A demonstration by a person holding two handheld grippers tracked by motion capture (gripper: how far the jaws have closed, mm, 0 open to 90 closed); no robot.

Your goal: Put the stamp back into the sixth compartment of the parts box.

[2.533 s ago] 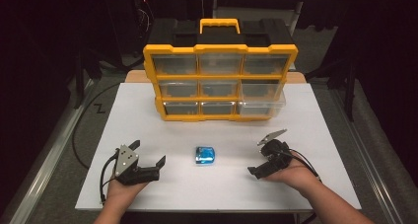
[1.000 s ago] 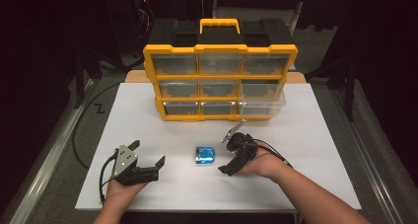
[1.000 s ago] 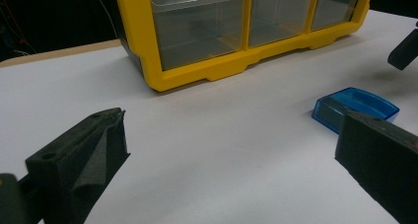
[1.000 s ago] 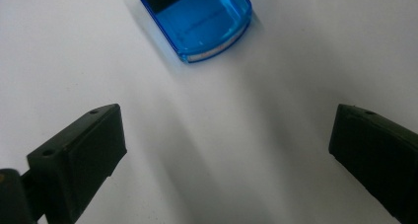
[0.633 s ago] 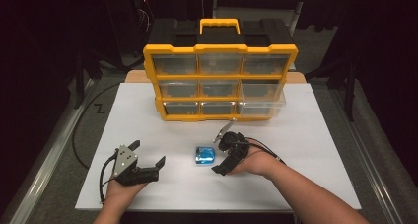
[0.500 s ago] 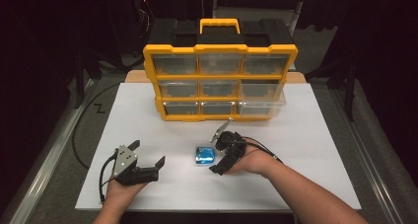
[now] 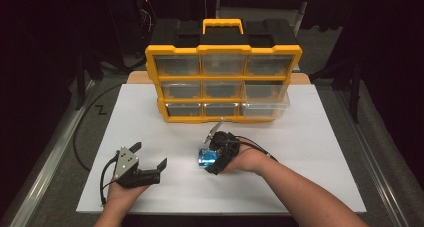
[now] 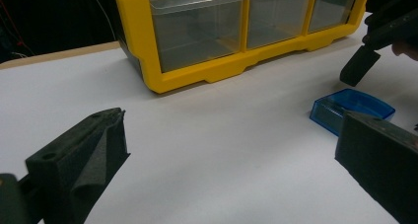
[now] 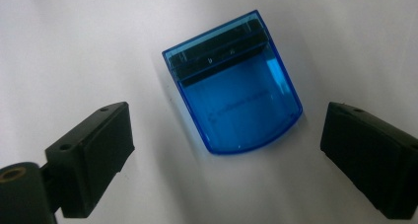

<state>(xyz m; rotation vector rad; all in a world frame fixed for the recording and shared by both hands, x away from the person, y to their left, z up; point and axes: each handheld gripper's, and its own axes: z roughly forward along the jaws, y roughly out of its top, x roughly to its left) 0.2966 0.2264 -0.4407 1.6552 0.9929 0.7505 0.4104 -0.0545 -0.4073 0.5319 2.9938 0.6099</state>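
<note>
Hovering over one blue box (image 9: 234, 88): right gripper (image 7: 214, 157), jaws wide, just been closing a little, box between them, pads not touching. Box flat on white table (image 7: 310, 152), near middle. Left gripper (image 7: 145, 162) at 8 o'clock, jaws wide, holding nothing. One yellow drawer case (image 7: 222, 84) at 12 o'clock, nine clear drawers.

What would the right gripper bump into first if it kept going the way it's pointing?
Most likely the blue plastic case lying on the white table; the right gripper stands open astride it, not touching yet.
</note>
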